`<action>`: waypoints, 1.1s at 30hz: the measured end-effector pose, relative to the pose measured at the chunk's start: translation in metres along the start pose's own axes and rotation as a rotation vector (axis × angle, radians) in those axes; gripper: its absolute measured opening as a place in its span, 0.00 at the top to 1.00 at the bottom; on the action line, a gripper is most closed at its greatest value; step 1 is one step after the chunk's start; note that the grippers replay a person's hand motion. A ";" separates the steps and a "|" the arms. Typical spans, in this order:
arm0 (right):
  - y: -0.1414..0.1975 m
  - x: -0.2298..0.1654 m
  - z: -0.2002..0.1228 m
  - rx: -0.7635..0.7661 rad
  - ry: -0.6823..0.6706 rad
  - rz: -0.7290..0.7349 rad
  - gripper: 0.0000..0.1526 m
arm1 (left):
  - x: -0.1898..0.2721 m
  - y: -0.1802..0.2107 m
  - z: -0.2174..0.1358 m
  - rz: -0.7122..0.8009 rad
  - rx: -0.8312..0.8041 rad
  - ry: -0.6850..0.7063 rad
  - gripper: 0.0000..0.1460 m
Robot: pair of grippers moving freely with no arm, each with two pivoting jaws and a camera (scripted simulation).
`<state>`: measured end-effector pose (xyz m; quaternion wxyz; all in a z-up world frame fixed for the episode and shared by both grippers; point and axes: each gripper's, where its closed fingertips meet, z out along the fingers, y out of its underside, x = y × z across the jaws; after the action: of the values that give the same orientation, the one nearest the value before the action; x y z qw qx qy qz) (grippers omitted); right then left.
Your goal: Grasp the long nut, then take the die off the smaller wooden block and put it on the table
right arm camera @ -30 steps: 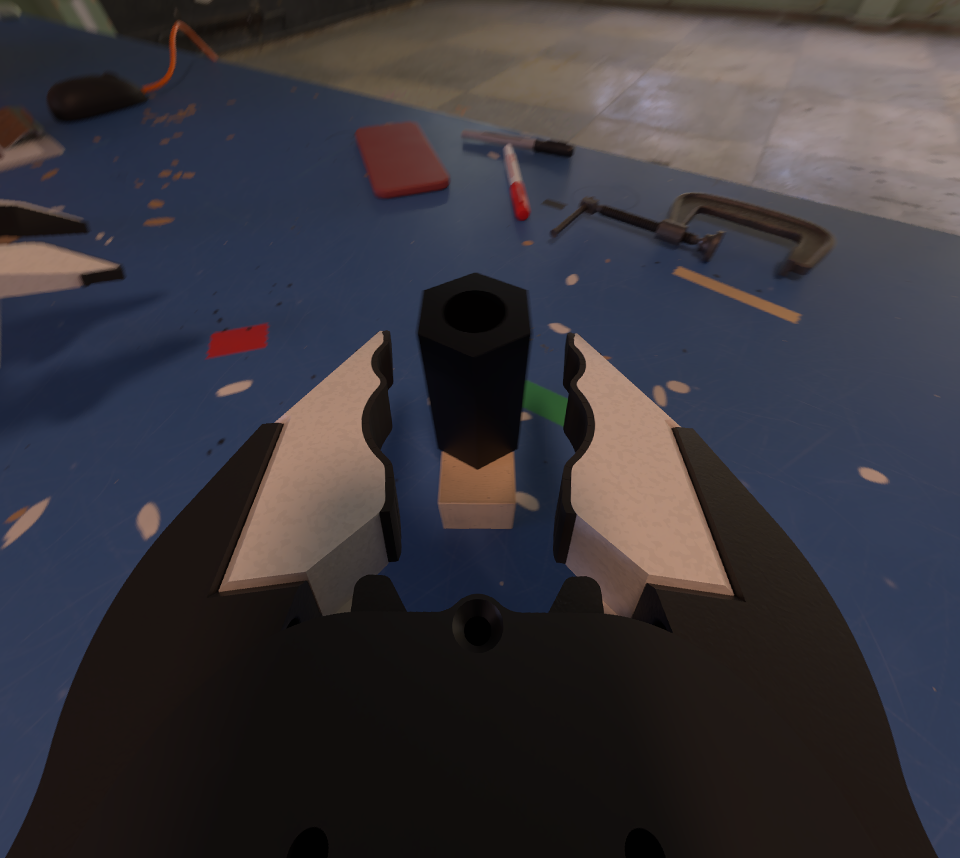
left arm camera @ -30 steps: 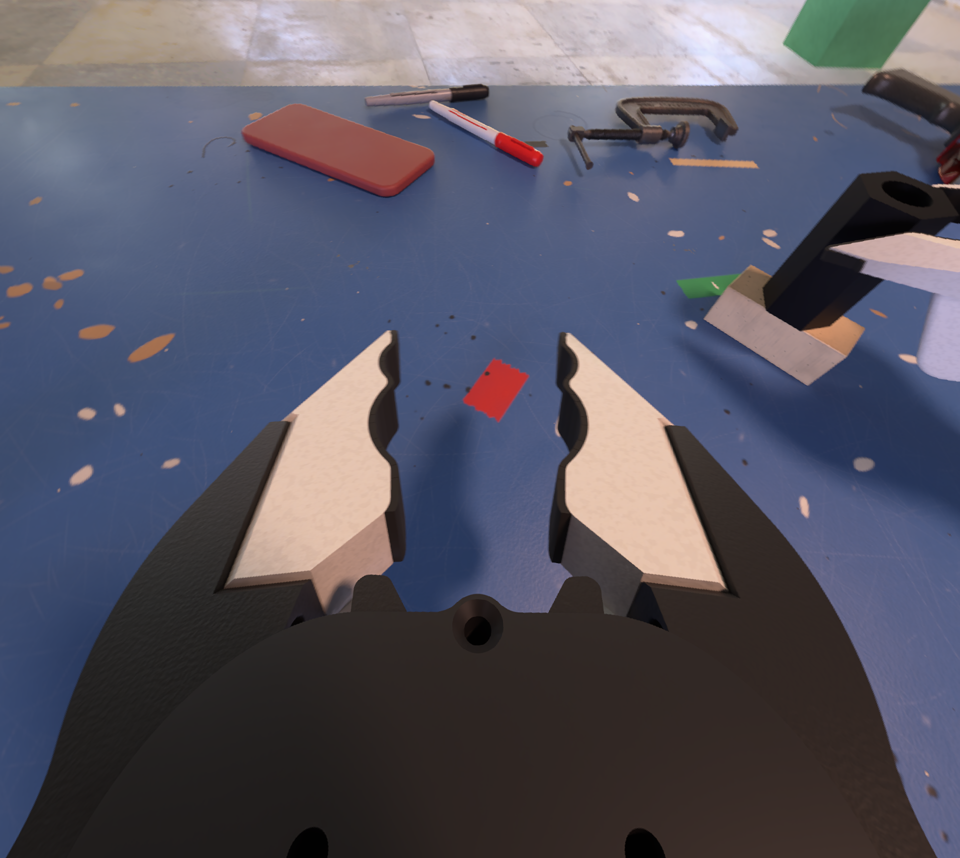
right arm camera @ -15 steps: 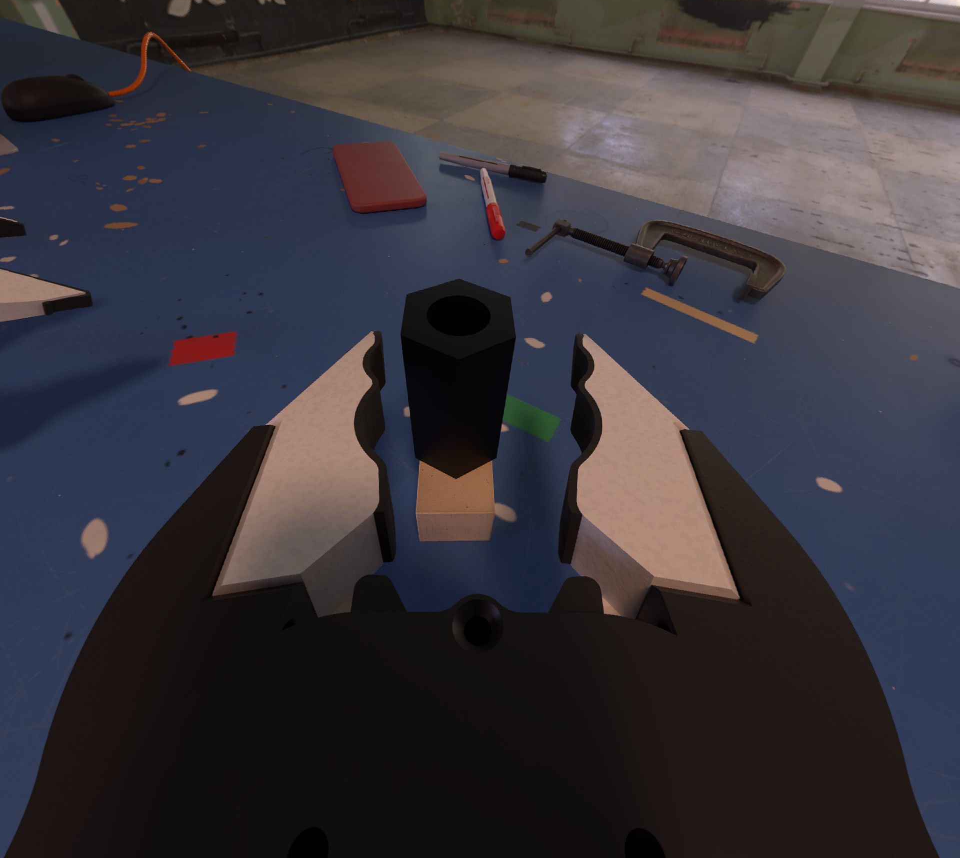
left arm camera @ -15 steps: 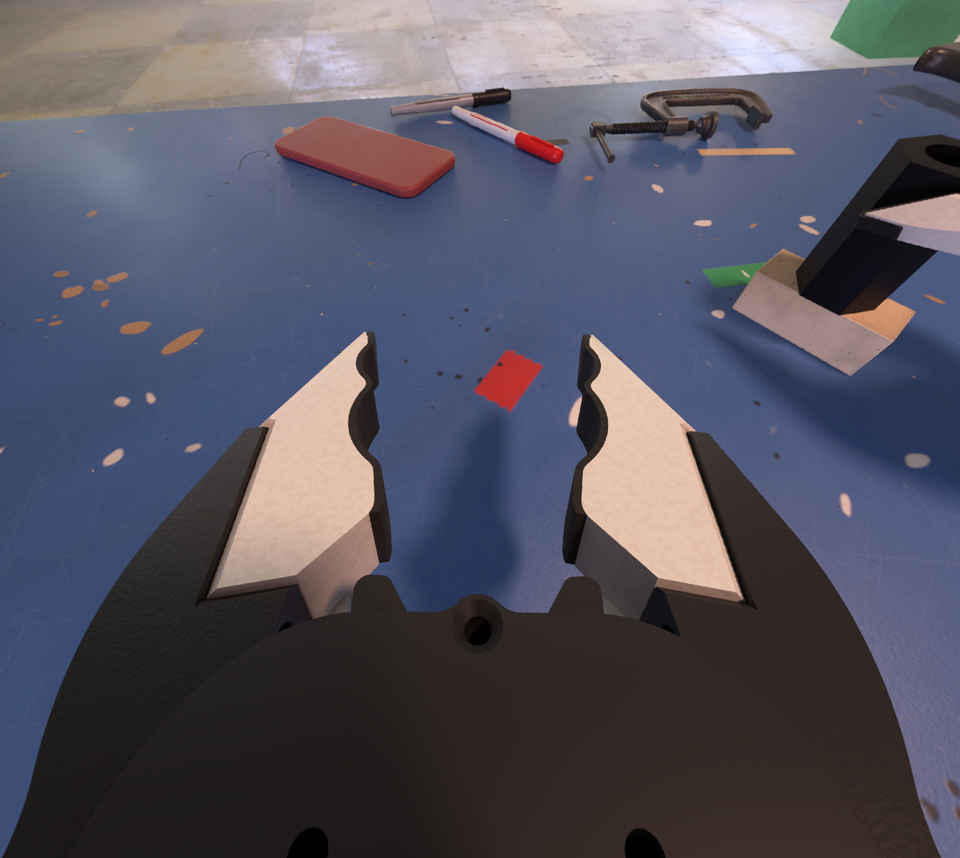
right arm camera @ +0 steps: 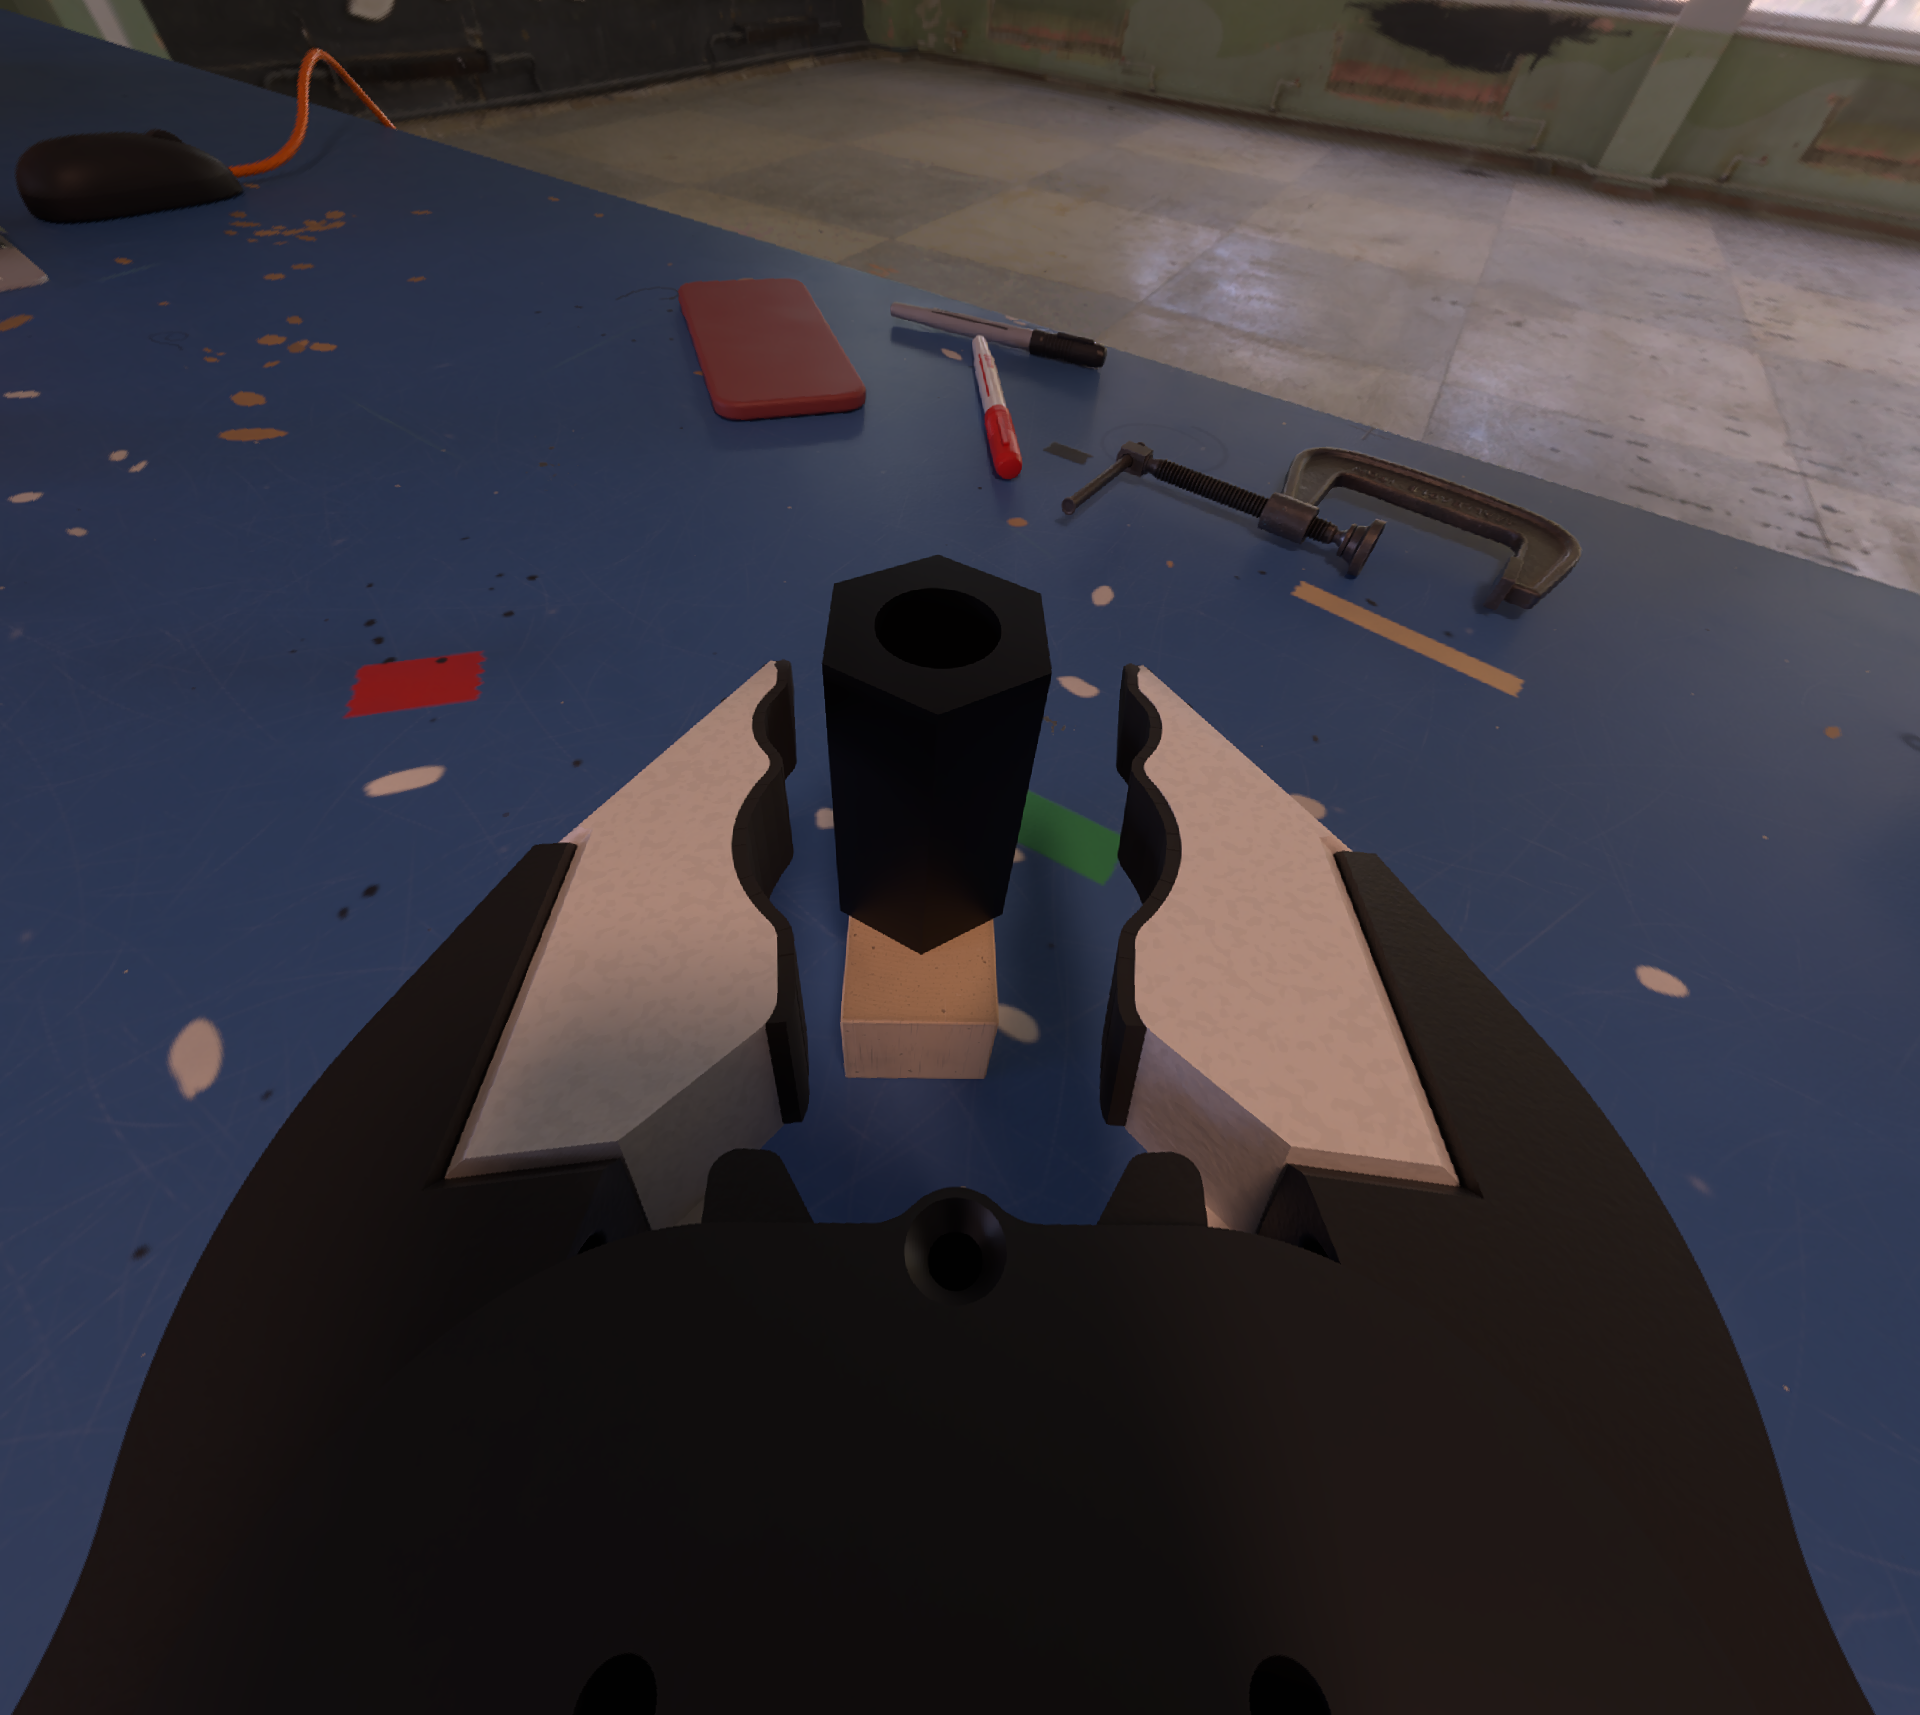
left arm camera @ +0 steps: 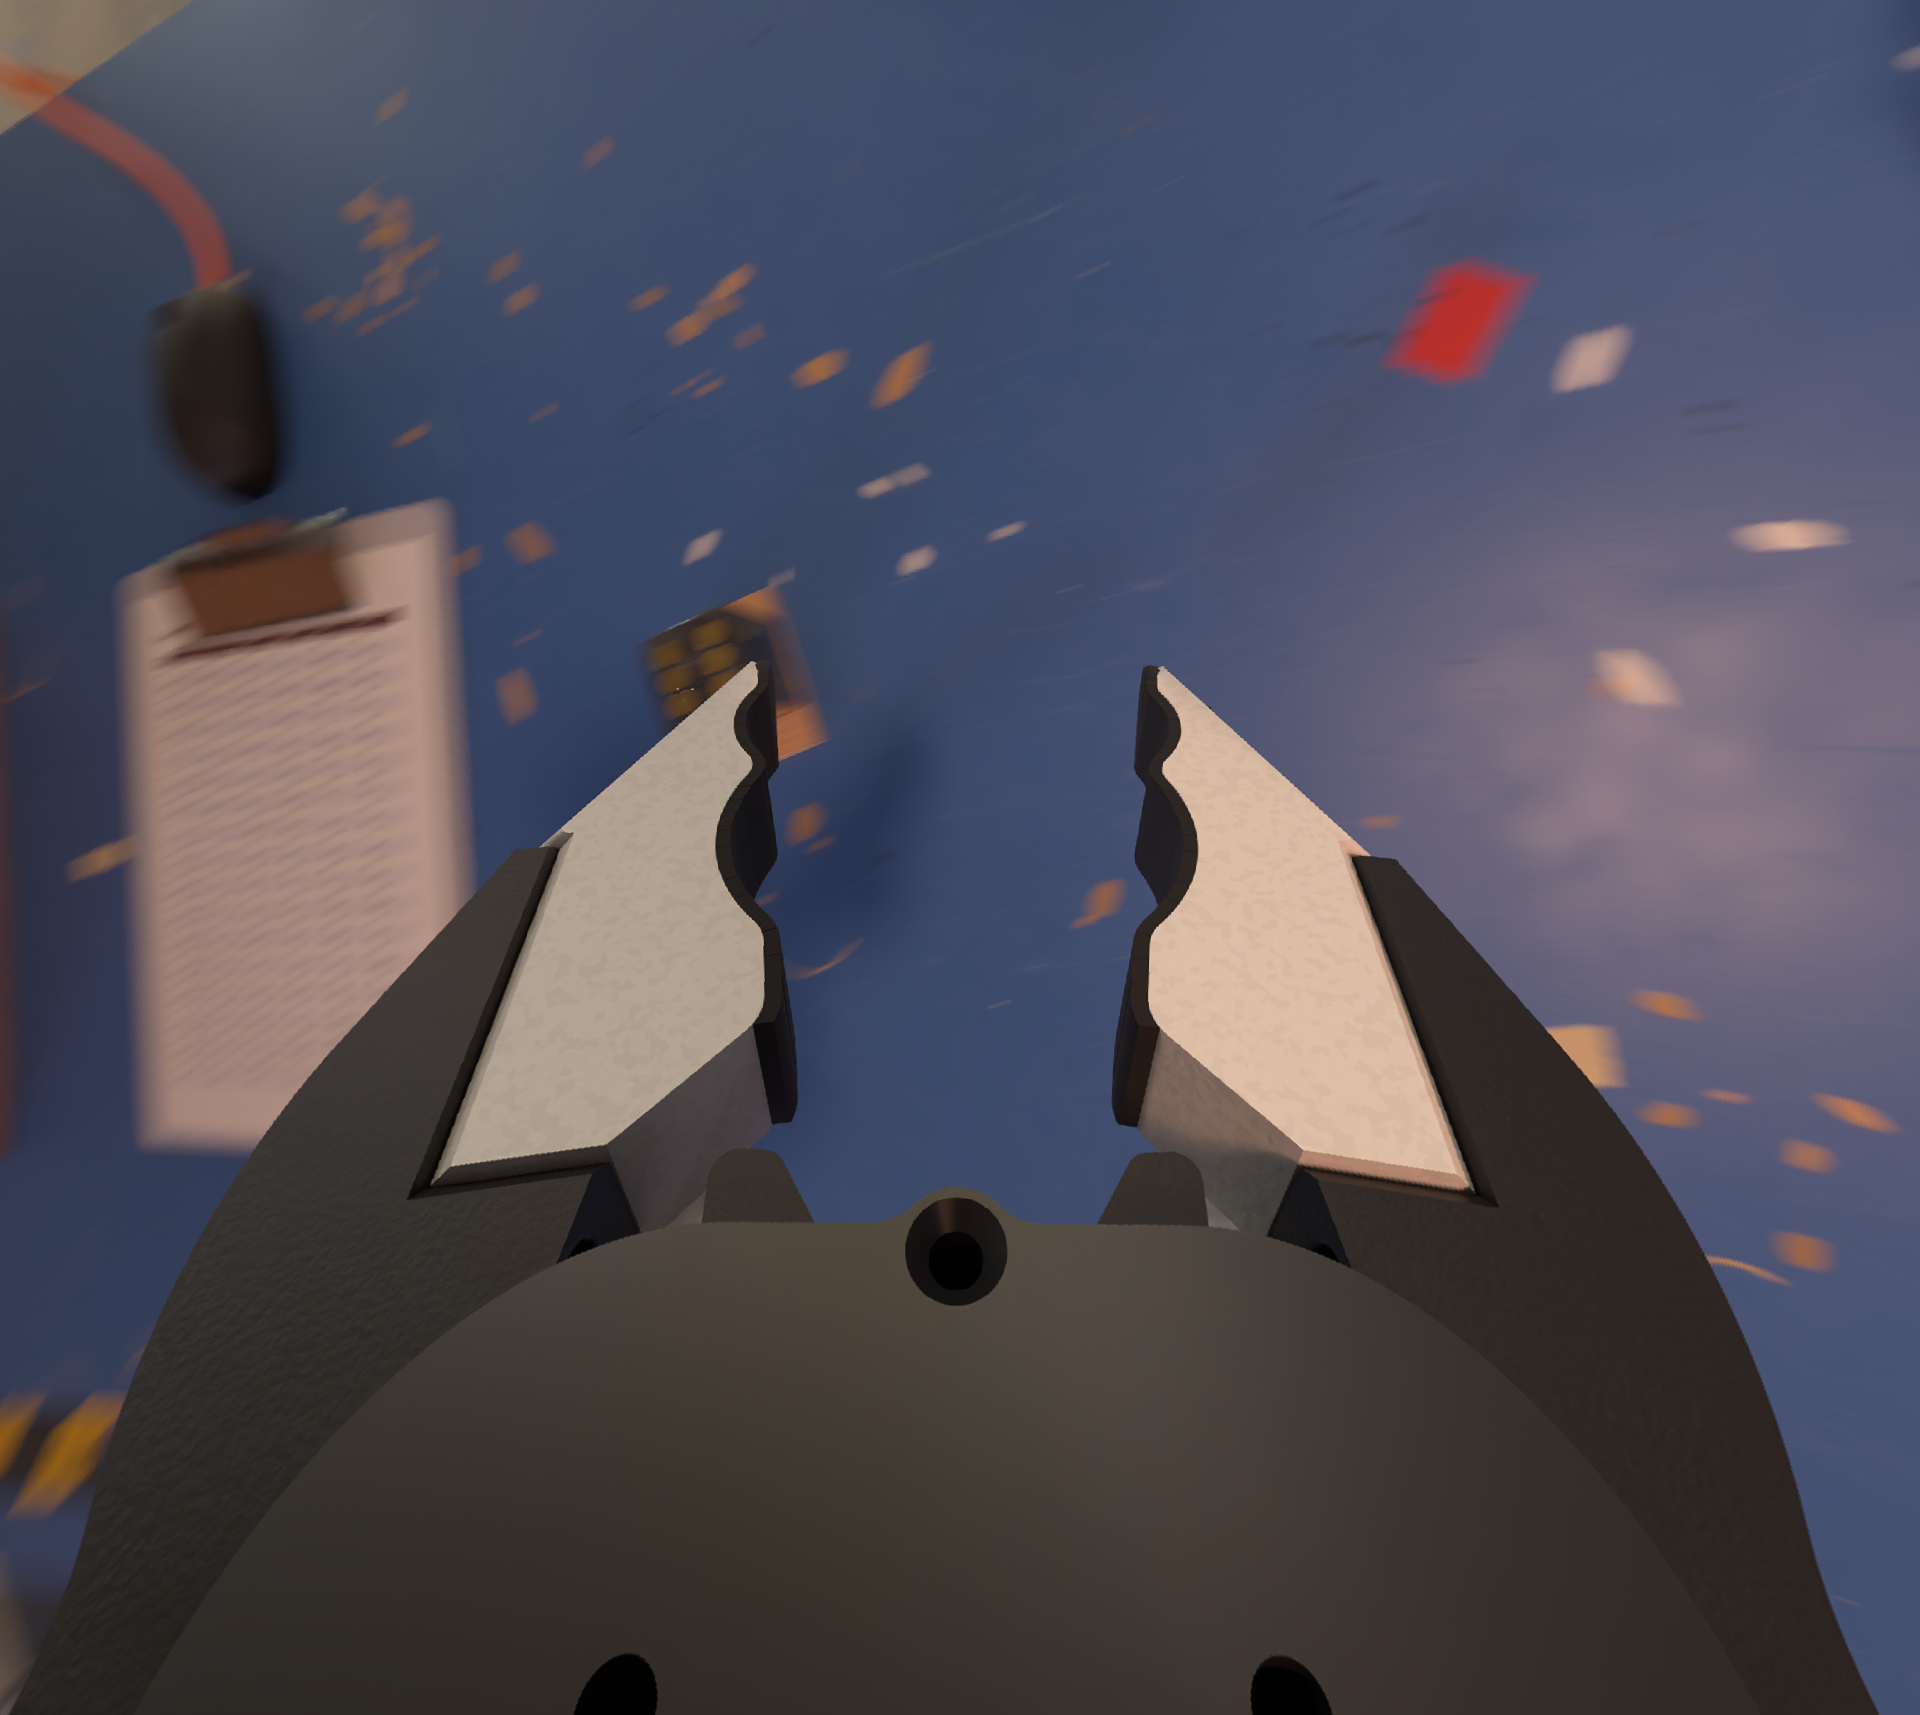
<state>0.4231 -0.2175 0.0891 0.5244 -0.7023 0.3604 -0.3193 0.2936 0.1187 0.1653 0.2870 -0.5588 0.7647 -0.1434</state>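
Right gripper (right arm camera: 954, 735): jaws wide, either side of the long nut (right arm camera: 930, 756), not touching it. Nut upright on a wooden block (right arm camera: 914, 1011), mid blue bench (right arm camera: 520, 522). Left gripper (left arm camera: 954, 735): jaws wide, empty; blurred die (left arm camera: 732, 663) just beyond left fingertip.

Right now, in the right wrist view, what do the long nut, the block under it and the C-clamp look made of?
The long nut looks like matte black plastic or coated metal: uniform, no glint, so it is open. The block looks like pale unfinished wood, with faint speckled grain and sharp edges. The C-clamp looks like dull grey cast metal with a darker threaded screw.
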 end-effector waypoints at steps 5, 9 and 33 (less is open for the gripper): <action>0.001 -0.001 0.001 -0.014 -0.008 0.002 0.61 | -0.069 0.011 0.043 -0.040 -0.261 -0.152 0.52; 0.001 -0.001 0.001 -0.010 -0.012 -0.001 0.63 | -0.076 0.027 0.083 -0.039 -0.427 -0.160 0.55; 0.001 -0.004 0.001 -0.010 -0.017 -0.018 0.70 | -0.103 0.036 0.087 -0.161 -0.340 -0.036 0.87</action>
<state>0.4218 -0.2140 0.0875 0.5212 -0.7107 0.3513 -0.3161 0.3398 0.2355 0.1058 0.1896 -0.6610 0.7257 -0.0244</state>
